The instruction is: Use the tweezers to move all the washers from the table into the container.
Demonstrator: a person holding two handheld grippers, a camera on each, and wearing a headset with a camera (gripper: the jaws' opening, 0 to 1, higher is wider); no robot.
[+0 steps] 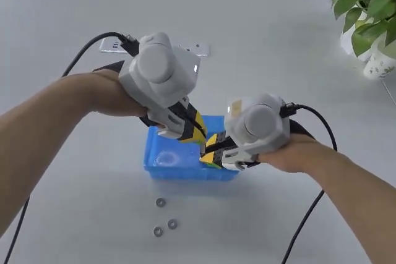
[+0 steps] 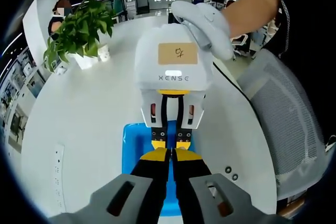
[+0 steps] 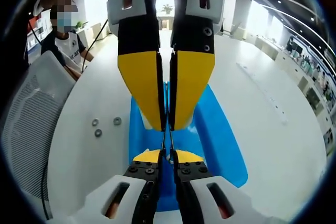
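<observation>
Left gripper (image 1: 197, 129) and right gripper (image 1: 213, 151) meet tip to tip above blue container (image 1: 185, 172). Both jaw pairs narrow, pinched on thin dark sliver, apparently tweezers (image 3: 169, 132); its outline too slim to confirm. Three washers (image 1: 160, 202) lie loose on table (image 1: 247, 29), just beside container's near wall, none yet inside. Step judged: regrip of tweezers. Advice: settle one firm hold mid-shank, tips free and pointing down, before release by other gripper.
</observation>
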